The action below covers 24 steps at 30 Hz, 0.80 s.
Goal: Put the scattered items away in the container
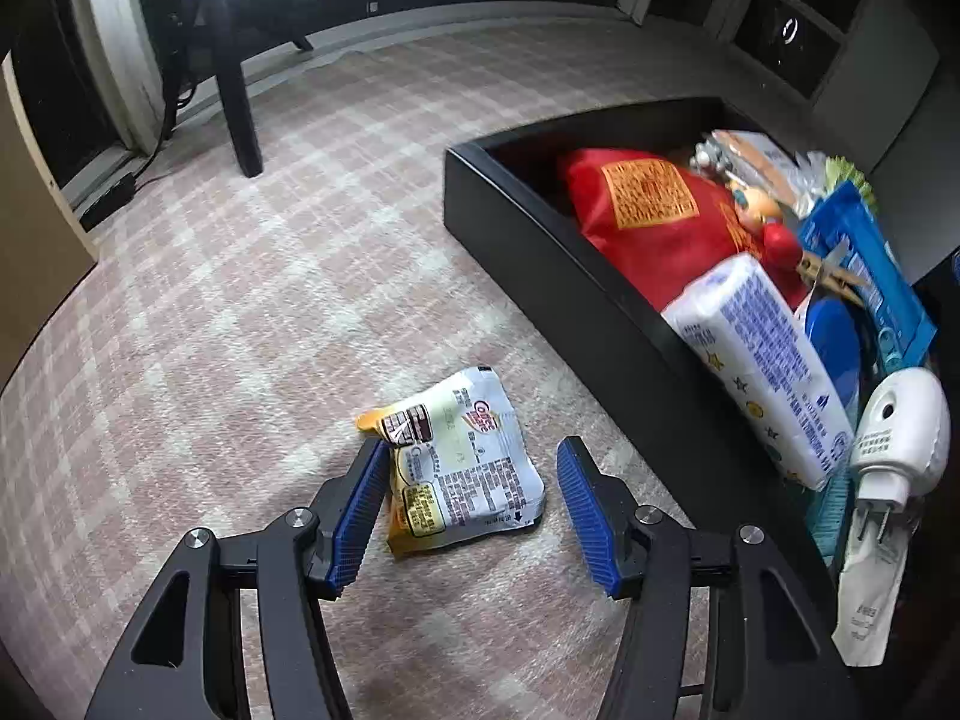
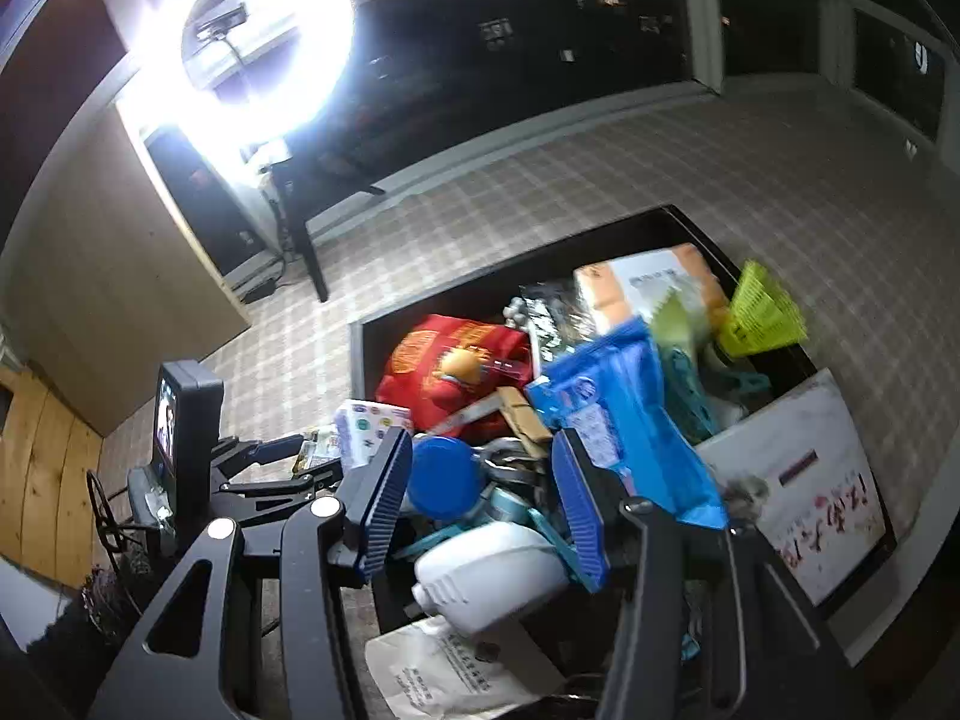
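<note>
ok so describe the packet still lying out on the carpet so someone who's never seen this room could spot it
Start at the black container crammed with items on the checked carpet. Just outside its long wall, alone on the carpet, lies a flat sachet, between the open blue-padded fingers of the left gripper. It is pale grey and yellow with small print, and nothing else in view lies loose on the carpet.

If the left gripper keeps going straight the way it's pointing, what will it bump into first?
Most likely the coffee sachet on the carpet. The left gripper points down at it with open jaws either side of it, apparently not touching yet, though depth is hard to judge.
</note>
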Available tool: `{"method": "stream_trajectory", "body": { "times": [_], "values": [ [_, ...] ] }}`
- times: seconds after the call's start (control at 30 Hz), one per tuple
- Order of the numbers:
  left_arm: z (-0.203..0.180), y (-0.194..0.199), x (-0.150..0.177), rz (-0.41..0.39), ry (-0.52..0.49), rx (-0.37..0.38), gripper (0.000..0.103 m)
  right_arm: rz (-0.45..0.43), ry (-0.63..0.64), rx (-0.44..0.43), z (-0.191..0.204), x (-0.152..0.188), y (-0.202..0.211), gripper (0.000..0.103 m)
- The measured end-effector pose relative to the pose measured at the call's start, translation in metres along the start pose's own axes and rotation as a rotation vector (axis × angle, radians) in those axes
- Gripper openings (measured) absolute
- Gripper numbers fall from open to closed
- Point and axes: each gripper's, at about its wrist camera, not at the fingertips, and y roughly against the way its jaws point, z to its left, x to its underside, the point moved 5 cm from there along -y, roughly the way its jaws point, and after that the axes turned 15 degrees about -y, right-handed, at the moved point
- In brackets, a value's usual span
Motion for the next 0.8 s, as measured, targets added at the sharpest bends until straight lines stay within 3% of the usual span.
{"method": "stream_trajectory", "body": {
  "times": [0.17,0.23,0.4,0.57,0.8],
  "values": [
    [-0.001,-0.004,0.001,0.007,-0.003,-0.048,0.052,-0.014,-0.027,0.042,-0.018,0.001,0.003,0.048],
    [-0.001,-0.004,0.001,0.000,-0.010,-0.073,0.043,-0.022,-0.045,0.052,-0.026,0.002,0.007,0.048],
    [0.002,0.000,0.005,-0.027,0.010,-0.051,0.035,-0.045,-0.111,0.065,-0.049,0.006,0.017,0.048],
    [0.012,0.011,0.010,-0.040,0.055,-0.033,0.034,-0.067,-0.176,0.085,-0.073,0.007,0.026,0.049],
    [0.015,0.055,-0.009,-0.129,0.072,-0.031,0.034,-0.098,-0.245,0.094,-0.097,0.003,0.036,0.049]
  ]
}}
